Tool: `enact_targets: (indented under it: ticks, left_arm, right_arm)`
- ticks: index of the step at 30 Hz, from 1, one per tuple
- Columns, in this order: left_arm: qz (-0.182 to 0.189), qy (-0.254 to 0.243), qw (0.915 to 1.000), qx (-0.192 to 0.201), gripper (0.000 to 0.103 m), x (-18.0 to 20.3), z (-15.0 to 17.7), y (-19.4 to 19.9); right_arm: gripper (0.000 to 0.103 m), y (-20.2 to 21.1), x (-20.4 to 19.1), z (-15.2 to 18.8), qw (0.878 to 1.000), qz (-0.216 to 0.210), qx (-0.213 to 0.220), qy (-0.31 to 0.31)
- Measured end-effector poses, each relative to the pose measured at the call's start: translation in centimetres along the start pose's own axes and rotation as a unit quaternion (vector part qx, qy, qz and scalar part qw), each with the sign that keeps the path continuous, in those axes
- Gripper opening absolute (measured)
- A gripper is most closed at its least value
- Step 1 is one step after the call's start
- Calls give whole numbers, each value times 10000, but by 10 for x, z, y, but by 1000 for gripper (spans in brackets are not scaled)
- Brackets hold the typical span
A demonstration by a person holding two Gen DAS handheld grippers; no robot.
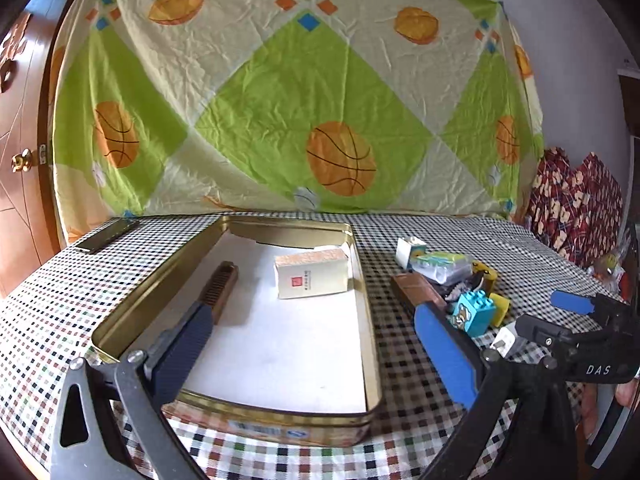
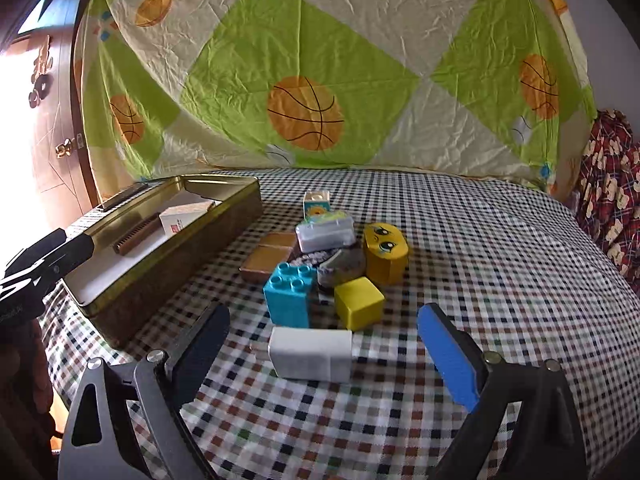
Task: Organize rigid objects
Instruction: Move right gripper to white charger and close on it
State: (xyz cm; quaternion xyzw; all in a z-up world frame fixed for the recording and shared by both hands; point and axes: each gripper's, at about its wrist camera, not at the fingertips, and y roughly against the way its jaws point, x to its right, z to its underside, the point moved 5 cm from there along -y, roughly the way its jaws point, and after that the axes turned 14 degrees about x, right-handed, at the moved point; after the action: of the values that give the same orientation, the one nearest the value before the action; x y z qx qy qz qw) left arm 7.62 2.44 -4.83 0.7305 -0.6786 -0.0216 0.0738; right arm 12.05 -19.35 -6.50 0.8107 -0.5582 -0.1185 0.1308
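Checked cloth covers the desk (image 2: 480,240), basketball-print sheet behind. Gold metal tin (image 1: 362,280) holds a ridged brown comb (image 1: 222,284) and a cardboard box (image 1: 310,278). We see left gripper (image 1: 316,344) released over the tin, right gripper (image 2: 324,344) released, white rectangular block (image 2: 310,352) between its fingers, untouched.

My table (image 2: 500,280) w/ checked cloth, green-and-cream basketball-print sheet (image 1: 280,92) hung as backdrop along its far edge, dark wooden door (image 1: 20,168) w/ brass knob at left, pale wall top right, red patterned fabric (image 2: 612,184) bunched at right edge, bright daylight from left
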Motion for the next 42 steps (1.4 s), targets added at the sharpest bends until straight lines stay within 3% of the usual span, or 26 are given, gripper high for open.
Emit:
enact_targets:
  ticks: [10,11,13,14,20,29,34,41,42]
  left_arm:
    - [41,-232,9996,-128,102,20,10,-4]
    - [79,-246,9996,-136,102,23,10,-4]
    - [138,-278,9994,-171,102,27,11,-4]
    - [171,-299,9992,-184,102,30,12,-4]
    - [366,-340,9985,-234,103,43,10,-5]
    - [776,-220,9947,-630,102,82,12,-29]
    - [898,-338,9921,-810,102,107,14,-43]
    - [1112,-250,9848,-1310,99,128,26,-64]
    - [1145,-254,9834,-1382,97,131,28,-66]
  right_arm:
    - [96,-20,-2,14,9991,-125,-410,-16]
    - [93,-22,-3,14,9988,-121,-482,3]
    - [70,-26,-5,18,9977,-207,-645,87]
    - [65,-27,-5,19,9976,-172,-658,102]
    - [65,-19,-1,15,9990,-238,-380,-18]
    - [65,-13,41,-8,9992,306,-52,-259]
    - [65,-27,61,-17,9978,584,-138,-289]
    - [65,-34,69,-9,9968,532,-310,-501]
    - [57,-34,70,-8,9968,482,-337,-550]
